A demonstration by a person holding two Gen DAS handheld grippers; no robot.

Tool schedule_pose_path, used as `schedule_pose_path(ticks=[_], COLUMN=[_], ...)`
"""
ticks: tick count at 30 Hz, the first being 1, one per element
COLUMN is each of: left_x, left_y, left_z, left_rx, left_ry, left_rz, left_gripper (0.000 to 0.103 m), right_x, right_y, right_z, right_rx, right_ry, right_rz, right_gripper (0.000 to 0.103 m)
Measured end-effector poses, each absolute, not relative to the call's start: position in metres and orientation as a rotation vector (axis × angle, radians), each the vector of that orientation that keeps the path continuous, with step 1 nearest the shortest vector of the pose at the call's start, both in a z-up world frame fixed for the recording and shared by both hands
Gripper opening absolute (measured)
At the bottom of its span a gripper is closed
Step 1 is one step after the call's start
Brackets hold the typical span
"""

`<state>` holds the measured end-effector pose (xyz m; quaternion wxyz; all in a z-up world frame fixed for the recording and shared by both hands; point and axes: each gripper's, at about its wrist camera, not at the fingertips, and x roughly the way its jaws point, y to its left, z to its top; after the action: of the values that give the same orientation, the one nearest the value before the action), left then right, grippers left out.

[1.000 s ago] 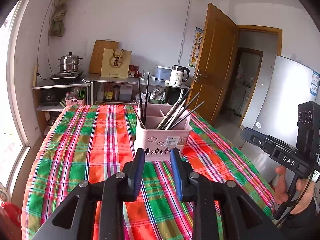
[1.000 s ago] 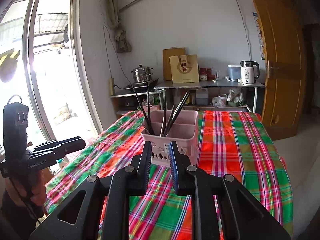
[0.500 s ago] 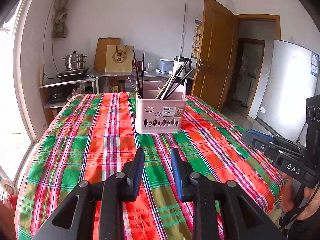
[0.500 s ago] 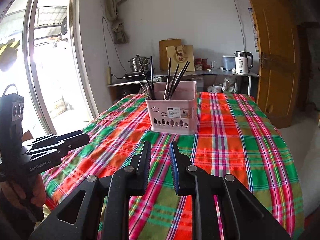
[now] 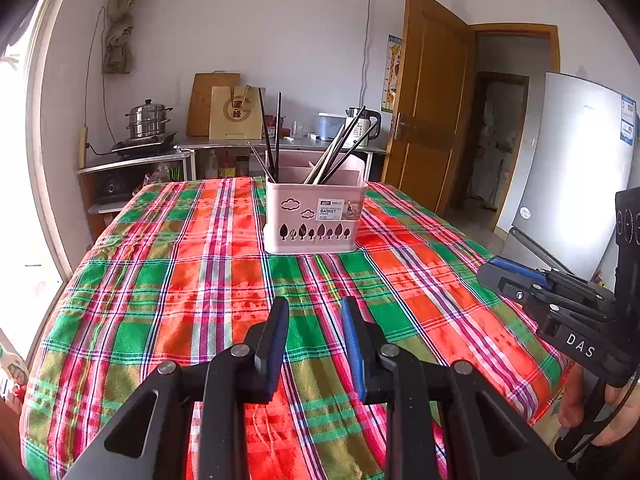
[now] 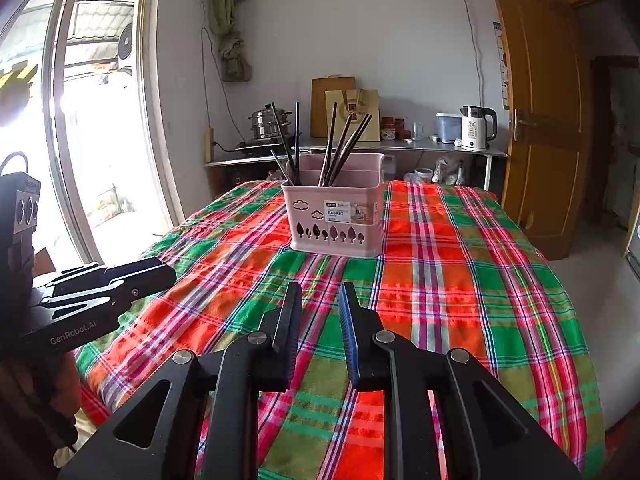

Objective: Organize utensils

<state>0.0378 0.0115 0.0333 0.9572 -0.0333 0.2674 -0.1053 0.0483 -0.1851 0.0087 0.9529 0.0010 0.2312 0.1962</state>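
Chopsticks point(image 5: 273, 136) stand sorted in the pink utensil basket point(image 5: 315, 216), which sits on the plaid tabletop point(image 5: 160, 280) at about twelve o'clock from both cameras: a few dark sticks in the left compartment, a leaning bundle point(image 6: 343, 148) in the right. Over the last second both grippers have drawn back and dropped lower, so the basket, once just beyond the fingertips, now lies well apart from them. The left gripper point(image 5: 314, 312) and right gripper point(image 6: 319, 298) each show fingers set at a narrow gap, holding nothing. No loose utensils show on the cloth, so the sorting looks finished and the retreat reads as the closing move.
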Motion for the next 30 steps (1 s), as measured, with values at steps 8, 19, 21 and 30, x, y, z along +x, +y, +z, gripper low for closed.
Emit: schedule_pose_path(ticks=[8, 19, 21, 30], left_x=[0.0382, 0.0382, 0.0382, 0.0378], left_y=[0.0073, 0.0066, 0.0065, 0.0074], left_z=[0.0299, 0.0311, 0.0311, 0.0309], left_rx=[-0.063, -0.065, -0.065, -0.066], left_ry=[0.551, 0.55, 0.55, 0.551], left_rz=[-0.207, -0.205, -0.207, -0.205], left_gripper=[0.027, 0.027, 0.027, 0.027], right_x=[0.0482, 0.0476, 0.0471, 0.047], right_y=[-0.1838, -0.1835, -0.1831, -0.1823], right_z=[0.0079, 0.01, 0.0102, 0.0108], right_rx=[-0.003, -0.012, -0.014, -0.014], right_ry=[0.475, 0.466, 0.465, 0.469], right_rz=[0.393, 0.386, 0.387, 0.387], right_gripper=[0.02, 0.02, 0.02, 0.02])
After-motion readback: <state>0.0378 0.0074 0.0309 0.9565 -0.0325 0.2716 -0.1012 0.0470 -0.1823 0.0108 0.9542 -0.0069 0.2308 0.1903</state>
